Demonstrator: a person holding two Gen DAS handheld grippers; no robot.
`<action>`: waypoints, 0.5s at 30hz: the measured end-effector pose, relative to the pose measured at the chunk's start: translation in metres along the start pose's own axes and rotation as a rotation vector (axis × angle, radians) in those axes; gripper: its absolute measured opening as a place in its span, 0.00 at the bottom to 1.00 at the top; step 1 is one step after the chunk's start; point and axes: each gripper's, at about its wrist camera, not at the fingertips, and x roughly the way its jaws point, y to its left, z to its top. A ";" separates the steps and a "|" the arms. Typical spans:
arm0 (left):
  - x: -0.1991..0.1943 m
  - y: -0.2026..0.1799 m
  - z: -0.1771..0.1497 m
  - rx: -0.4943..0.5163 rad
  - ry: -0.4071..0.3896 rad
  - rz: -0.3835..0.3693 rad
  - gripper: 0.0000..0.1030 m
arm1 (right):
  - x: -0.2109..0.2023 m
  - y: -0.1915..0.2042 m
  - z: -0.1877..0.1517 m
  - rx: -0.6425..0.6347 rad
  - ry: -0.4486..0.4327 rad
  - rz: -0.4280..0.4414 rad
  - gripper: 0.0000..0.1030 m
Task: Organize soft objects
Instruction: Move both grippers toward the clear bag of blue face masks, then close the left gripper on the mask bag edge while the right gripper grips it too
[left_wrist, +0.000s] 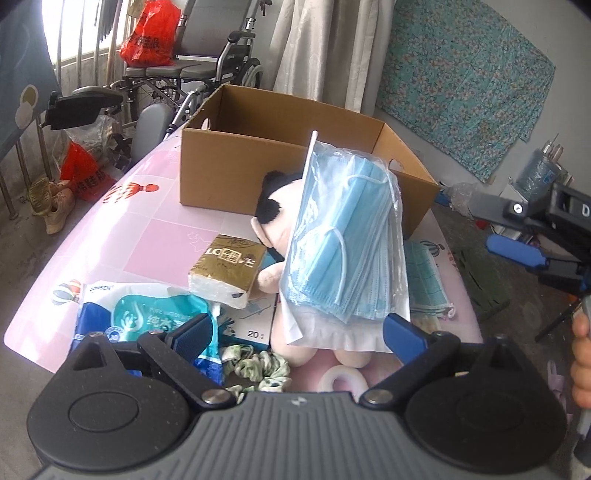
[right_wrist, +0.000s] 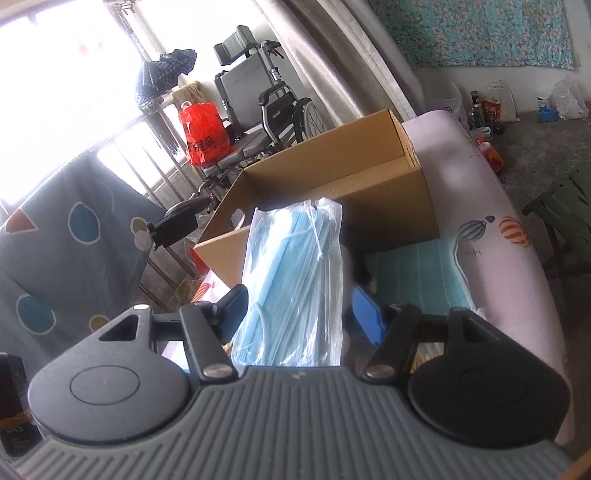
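While the bag of masks stands on end on the table, it sits in the gap of both sets of jaws at once. The left gripper has its jaws spread wide, with the bag's lower edge just ahead and toward the right-hand pad, perhaps brushing it. The right gripper is also spread: the bag runs deep between its jaws, close against the left-hand pad with clear space at the other, so nothing pinches it.

The bag's long axis is near upright. Its top points up and away from both jaws toward the cardboard box, which stands open beyond. Behind the bag, farther from the left jaws, a plush toy seems to prop it up — I can't be sure.

Which hand is nearer is hard to call. The right looks better set, since the bag's narrow side faces its gap — closing there and carrying forward should reach the box.
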 end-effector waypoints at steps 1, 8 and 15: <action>0.005 -0.004 0.001 -0.003 0.004 -0.016 0.96 | 0.005 -0.005 0.009 -0.003 -0.009 0.018 0.64; 0.046 -0.016 0.002 -0.011 0.059 -0.097 0.92 | 0.069 -0.047 0.049 0.078 0.050 0.078 0.66; 0.076 -0.001 -0.004 -0.074 0.135 -0.078 0.92 | 0.128 -0.065 0.060 0.139 0.092 0.140 0.66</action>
